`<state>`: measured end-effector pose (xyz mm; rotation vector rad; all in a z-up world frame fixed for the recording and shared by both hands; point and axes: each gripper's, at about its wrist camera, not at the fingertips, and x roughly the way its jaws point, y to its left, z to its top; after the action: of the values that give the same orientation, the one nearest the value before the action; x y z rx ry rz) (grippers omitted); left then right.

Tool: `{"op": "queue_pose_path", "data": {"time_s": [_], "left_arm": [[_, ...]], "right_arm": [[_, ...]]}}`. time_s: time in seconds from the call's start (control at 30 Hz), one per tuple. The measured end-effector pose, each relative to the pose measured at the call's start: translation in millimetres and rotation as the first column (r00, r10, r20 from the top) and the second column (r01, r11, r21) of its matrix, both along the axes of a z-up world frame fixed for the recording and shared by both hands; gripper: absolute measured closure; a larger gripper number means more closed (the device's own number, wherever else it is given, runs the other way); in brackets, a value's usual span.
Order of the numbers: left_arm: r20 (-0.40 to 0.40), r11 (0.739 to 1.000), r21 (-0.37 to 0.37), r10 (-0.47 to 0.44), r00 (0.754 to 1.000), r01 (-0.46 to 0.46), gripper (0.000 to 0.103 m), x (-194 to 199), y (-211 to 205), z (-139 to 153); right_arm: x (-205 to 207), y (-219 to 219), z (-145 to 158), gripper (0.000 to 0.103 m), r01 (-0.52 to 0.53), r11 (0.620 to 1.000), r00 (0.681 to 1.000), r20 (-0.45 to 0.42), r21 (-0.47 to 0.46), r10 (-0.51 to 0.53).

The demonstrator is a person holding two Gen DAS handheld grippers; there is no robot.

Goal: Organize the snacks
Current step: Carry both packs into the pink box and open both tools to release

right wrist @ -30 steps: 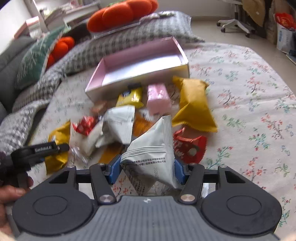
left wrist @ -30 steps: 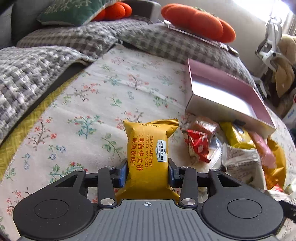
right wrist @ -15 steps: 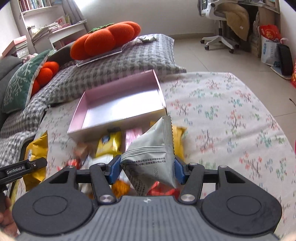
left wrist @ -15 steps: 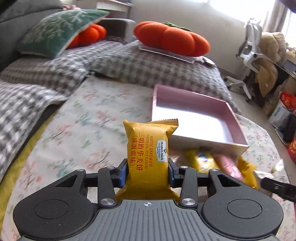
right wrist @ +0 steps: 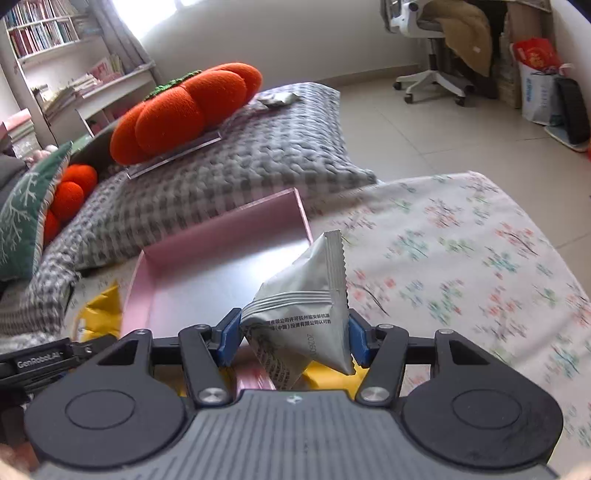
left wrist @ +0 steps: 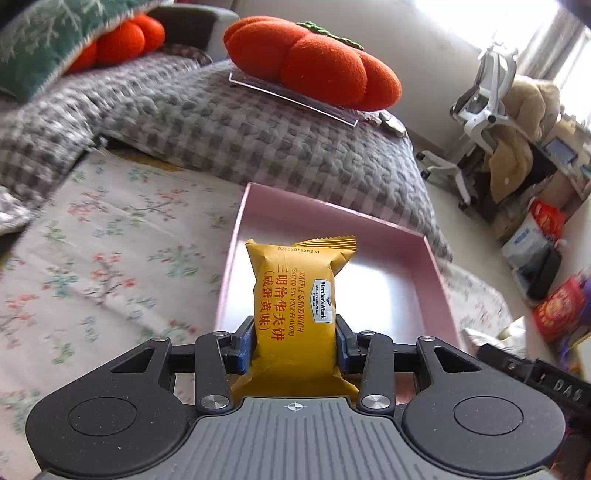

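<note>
Right wrist: pink pack [right wrist: 255, 376] mostly hidden.

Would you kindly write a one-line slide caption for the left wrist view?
Left gripper shut on a yellow waffle sandwich packet, held above the near end of an open pink box on a floral bedspread.

floral cloth [right wrist: 480, 266] blurred, green pillow [left wrist: 48, 33] cropped
</note>
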<state>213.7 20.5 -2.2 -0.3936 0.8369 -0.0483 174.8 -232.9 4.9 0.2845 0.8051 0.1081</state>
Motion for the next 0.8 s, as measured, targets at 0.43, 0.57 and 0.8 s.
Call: {"op": "queue_pose_path", "data": {"time_s": [0.43, 0.57, 0.8], "left_arm": [[-0.028, 0.999, 0.049, -0.017, 0.999, 0.019, 0.063, 45, 7, -39], [0.001, 0.995, 0.089, -0.039, 0.999, 0.039, 0.062, 50, 10, -42], [0.046, 0.986, 0.151, -0.076, 0.996, 0.068, 0.061, 62, 8, -45]], "right_arm": [[47, 18, -18, 0.048, -0.041, 0.992, 0.999, -0.005, 0.122, 0.042], [55, 26, -28, 0.047, -0.052, 0.991, 0.998, -0.030, 0.127, 0.056], [60, 37, -38, 0.044, -0.065, 0.993, 0.995, -0.066, 0.104, 0.072]]}}
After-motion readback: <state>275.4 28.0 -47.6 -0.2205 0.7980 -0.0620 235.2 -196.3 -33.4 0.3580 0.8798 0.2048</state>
